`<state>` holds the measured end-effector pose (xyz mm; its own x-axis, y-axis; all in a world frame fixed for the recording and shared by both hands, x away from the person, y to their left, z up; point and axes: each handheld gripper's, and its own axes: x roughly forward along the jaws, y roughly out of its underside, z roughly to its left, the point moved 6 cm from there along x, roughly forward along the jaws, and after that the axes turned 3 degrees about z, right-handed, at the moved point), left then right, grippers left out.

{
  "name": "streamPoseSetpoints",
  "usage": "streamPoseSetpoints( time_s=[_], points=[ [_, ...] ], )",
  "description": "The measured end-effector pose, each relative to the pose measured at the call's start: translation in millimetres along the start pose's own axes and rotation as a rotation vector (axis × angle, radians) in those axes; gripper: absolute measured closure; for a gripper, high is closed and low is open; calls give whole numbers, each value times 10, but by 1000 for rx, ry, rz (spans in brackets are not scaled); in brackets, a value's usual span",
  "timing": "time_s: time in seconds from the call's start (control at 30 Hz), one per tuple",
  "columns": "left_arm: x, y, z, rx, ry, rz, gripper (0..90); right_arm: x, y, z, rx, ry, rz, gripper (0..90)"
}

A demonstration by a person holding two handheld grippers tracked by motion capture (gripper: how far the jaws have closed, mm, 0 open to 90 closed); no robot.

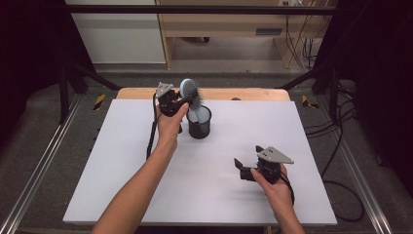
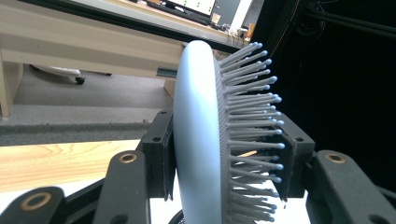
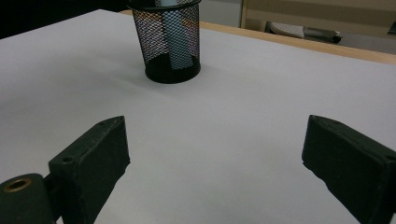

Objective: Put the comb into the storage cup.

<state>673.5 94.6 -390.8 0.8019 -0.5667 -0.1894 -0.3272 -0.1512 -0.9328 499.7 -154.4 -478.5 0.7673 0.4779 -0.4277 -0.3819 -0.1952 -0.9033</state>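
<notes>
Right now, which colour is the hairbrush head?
Pale blue; the hairbrush shows best in the left gripper view.

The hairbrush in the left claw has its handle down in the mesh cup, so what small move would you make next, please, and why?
Probably open the left claw and let go. Its jaws clamp the hairbrush head, back against one jaw and bristles against the other, while the handle already stands inside the mesh cup. The right claw waits open and apart.
</notes>
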Motion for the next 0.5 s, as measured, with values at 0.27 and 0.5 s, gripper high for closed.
streamPoseSetpoints(
  time_s=[0.27,0.5],
  points=[
    [-8,1,69,-8,-2,12,472,3,0,9,1,-4,0,77],
    [-10,5,136,-27,-7,15,457,6,2,14,-1,-7,2,77]
  ],
)
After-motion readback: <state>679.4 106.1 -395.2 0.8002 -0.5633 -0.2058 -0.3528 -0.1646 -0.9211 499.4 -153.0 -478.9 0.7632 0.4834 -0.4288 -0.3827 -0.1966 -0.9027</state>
